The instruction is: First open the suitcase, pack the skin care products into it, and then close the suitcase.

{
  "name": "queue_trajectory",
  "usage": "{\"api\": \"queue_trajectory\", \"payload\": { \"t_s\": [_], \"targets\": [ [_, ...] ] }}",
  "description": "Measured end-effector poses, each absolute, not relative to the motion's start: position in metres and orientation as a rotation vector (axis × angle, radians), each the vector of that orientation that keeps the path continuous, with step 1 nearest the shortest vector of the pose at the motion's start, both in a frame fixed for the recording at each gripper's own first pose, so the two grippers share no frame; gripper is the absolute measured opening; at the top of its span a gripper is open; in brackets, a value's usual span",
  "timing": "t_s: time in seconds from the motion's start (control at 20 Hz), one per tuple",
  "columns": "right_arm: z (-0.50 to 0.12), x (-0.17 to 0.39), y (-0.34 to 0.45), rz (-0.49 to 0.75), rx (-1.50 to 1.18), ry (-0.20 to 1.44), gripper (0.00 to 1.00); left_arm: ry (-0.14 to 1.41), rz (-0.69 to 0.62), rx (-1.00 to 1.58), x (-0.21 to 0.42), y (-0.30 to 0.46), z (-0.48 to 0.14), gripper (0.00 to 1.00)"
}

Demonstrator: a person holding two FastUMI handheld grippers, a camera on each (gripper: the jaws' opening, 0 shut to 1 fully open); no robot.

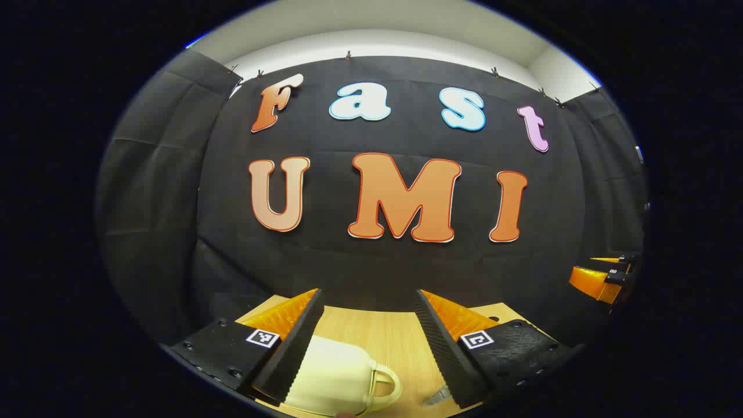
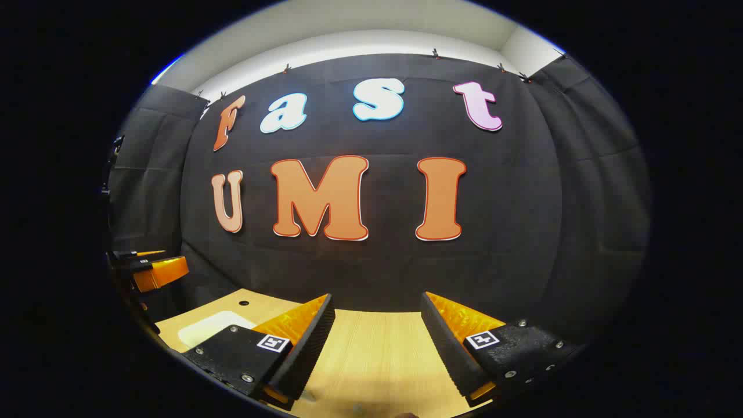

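Suitcase point(image 1: 339, 377), cream, is lying closed near the worktop's point(image 1: 377, 331) front edge under my left claw point(image 1: 368, 337). Both claws, right claw point(image 2: 377, 342) too, are hovering open, empty. I'm judging opening comes next: needs lowering onto its handle side.

Your table point(image 1: 377, 334) is light wood, its far edge up against the black cloth wall point(image 1: 377, 261). A cream suitcase point(image 1: 336, 377) lies flat on it, handle point(image 1: 386, 383) toward the table's middle. In the right gripper view you get the suitcase near the left edge, a small dark hole point(image 2: 244, 303) beyond it.
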State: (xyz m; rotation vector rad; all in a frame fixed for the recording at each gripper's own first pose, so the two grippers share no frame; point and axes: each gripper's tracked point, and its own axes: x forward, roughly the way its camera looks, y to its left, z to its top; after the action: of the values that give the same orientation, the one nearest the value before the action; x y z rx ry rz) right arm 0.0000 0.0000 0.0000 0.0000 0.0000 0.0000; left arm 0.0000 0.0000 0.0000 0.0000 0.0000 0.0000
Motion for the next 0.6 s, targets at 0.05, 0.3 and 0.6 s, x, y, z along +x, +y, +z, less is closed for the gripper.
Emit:
{"api": "queue_trajectory", "payload": {
  "t_s": [0.05,0.3,0.6],
  "targets": [
    [-0.002,0.000,-0.002,0.011,-0.003,0.000,0.95,-0.003,0.018,0.006,0.000,-0.002,0.002,0.97],
    [-0.015,0.005,-0.004,0.067,-0.001,0.028,0.95,0.012,0.045,-0.064,-0.004,-0.012,-0.008,0.97],
    [-0.017,0.003,-0.009,-0.010,0.045,0.039,0.95,0.061,-0.013,-0.035,0.015,-0.013,-0.016,0.98]
  ]
}}
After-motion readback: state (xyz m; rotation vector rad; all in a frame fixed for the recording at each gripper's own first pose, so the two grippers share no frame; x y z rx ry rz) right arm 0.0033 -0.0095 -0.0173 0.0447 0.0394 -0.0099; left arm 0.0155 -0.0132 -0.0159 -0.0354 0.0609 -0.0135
